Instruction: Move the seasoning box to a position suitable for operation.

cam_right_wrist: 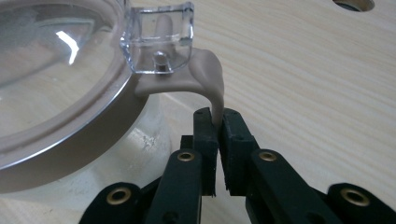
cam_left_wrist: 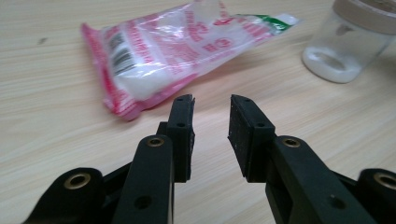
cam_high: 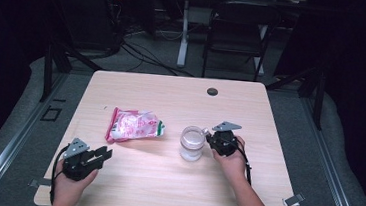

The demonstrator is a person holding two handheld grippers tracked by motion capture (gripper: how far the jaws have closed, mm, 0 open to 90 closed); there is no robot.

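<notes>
High view, right gripper point(cam_high: 211, 136) pinching jar latch point(cam_high: 204, 131), hand level.

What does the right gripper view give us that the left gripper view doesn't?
Right gripper view alone: the right gripper shut on the jar's beige latch tab, the clear lid clasp, and the table's cable hole.

Left gripper view alone: the left gripper, open over bare wood, and the red-and-white bag.

Shared: the clear jar holding white powder, and the wooden table.

Overhead camera facing forward over table point(cam_high: 164, 181); two tool-mounted cameras low, close, sharing the jar point(cam_high: 192, 143).
</notes>
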